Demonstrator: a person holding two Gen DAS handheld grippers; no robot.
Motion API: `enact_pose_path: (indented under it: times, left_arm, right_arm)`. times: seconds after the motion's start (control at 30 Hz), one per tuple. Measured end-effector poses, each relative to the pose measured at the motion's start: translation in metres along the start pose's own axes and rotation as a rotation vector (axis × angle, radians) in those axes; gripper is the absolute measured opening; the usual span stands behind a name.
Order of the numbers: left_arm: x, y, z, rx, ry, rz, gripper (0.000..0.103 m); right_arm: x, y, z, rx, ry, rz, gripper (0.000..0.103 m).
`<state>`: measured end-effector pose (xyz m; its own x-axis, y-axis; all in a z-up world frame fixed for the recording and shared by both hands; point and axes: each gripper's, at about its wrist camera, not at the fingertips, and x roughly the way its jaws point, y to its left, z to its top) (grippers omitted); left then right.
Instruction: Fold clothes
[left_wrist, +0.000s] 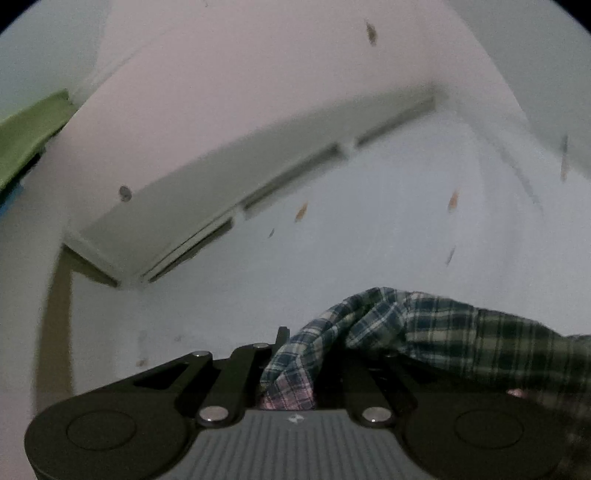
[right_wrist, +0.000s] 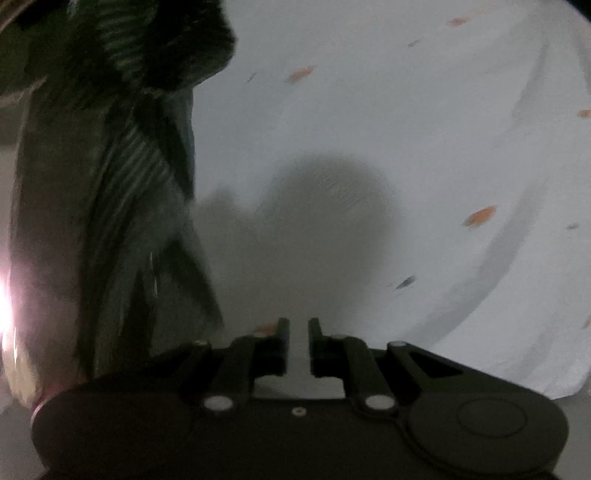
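A green, navy and white plaid garment (left_wrist: 443, 325) is bunched between the fingers of my left gripper (left_wrist: 314, 343), which is shut on it. The cloth trails off to the right and hides the right finger. This gripper points upward at a wall. In the right wrist view the same kind of dark plaid cloth (right_wrist: 110, 166) hangs blurred down the left side, apart from my right gripper (right_wrist: 298, 325). That gripper's jaws stand nearly together with only a thin slit, and nothing is between them. Its shadow falls on the white sheet (right_wrist: 406, 129) below.
A white wall unit with long slots (left_wrist: 221, 177) hangs ahead of the left gripper, and a green cloth (left_wrist: 29, 129) shows at the far left. The pale sheet (left_wrist: 369, 240) carries scattered orange and grey marks. Glare shines at the right view's left edge.
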<state>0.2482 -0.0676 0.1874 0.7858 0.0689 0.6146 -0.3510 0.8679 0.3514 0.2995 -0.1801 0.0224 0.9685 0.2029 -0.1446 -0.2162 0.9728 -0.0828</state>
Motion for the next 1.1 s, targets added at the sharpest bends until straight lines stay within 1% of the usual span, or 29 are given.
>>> enact_pose_path:
  times: [0.03,0.1,0.23,0.3,0.33,0.37,0.43,0.5,0.53,0.6,0.67,0.7,0.73,0.77,0.8,0.83,0.87,0.93,1.0,1.03,1.1]
  left_arm:
    - [-0.007,-0.002,0.016,-0.047,-0.004,-0.031,0.007]
    - [-0.017,-0.006,0.041,-0.142,0.01,-0.078,0.007]
    - [-0.028,-0.018,0.066,-0.247,0.071,-0.133,0.007]
    - [-0.036,-0.024,0.074,-0.302,0.113,-0.175,0.007]
    - [-0.043,-0.026,0.081,-0.331,0.132,-0.196,0.007]
    - [-0.049,-0.029,0.083,-0.359,0.153,-0.22,0.007]
    - [-0.054,-0.034,0.082,-0.4,0.181,-0.258,0.007]
    - [-0.059,-0.039,0.079,-0.426,0.194,-0.299,0.007]
    - [-0.061,-0.041,0.079,-0.437,0.196,-0.322,0.007]
    - [-0.068,-0.047,0.082,-0.439,0.182,-0.363,0.007]
    - [-0.076,-0.052,0.087,-0.413,0.159,-0.391,0.007]
    - [-0.081,-0.053,0.089,-0.402,0.15,-0.403,0.007]
    - [-0.084,-0.054,0.09,-0.395,0.145,-0.411,0.007]
    - [-0.085,-0.054,0.092,-0.385,0.143,-0.413,0.007]
    - [-0.086,-0.053,0.092,-0.367,0.141,-0.402,0.007]
    - [-0.086,-0.052,0.09,-0.342,0.141,-0.38,0.007]
    - [-0.086,-0.05,0.088,-0.317,0.145,-0.351,0.007]
    - [-0.083,-0.042,0.08,-0.278,0.174,-0.27,0.007]
    - [-0.078,-0.03,0.07,-0.284,0.226,-0.206,0.007]
    - [-0.074,-0.024,0.064,-0.299,0.251,-0.197,0.007]
    - [-0.072,-0.013,0.056,-0.338,0.284,-0.197,0.007]
  right_arm:
    - [-0.015,-0.016,0.006,0.019,-0.031,-0.004,0.011]
    - [-0.046,-0.044,0.016,0.047,-0.082,-0.007,0.015]
    - [-0.102,-0.085,0.025,0.081,-0.144,0.013,0.024]
    - [-0.124,-0.096,0.024,0.098,-0.161,0.028,0.034]
    - [-0.133,-0.1,0.024,0.093,-0.169,0.021,0.043]
    - [-0.142,-0.102,0.022,0.075,-0.18,0.012,0.043]
    - [-0.149,-0.103,0.019,0.023,-0.188,-0.006,0.045]
    - [-0.151,-0.104,0.016,-0.029,-0.189,-0.024,0.05]
    - [-0.148,-0.105,0.015,-0.054,-0.186,-0.022,0.056]
    - [-0.142,-0.108,0.013,-0.103,-0.178,-0.018,0.057]
    - [-0.127,-0.109,0.011,-0.16,-0.155,0.004,0.058]
    - [-0.118,-0.109,0.009,-0.183,-0.149,0.017,0.057]
    - [-0.109,-0.107,0.008,-0.216,-0.141,0.023,0.048]
    - [-0.102,-0.103,0.008,-0.26,-0.141,0.015,0.013]
    - [-0.095,-0.099,0.008,-0.301,-0.144,0.004,0.004]
    - [-0.094,-0.098,0.012,-0.311,-0.169,-0.028,0.002]
    - [-0.095,-0.097,0.015,-0.316,-0.196,-0.059,0.002]
    - [-0.103,-0.107,0.03,-0.258,-0.255,-0.086,0.002]
    - [-0.109,-0.119,0.046,-0.209,-0.316,-0.132,0.001]
    - [-0.111,-0.122,0.054,-0.222,-0.345,-0.151,0.001]
    - [-0.116,-0.119,0.069,-0.302,-0.412,-0.208,0.001]
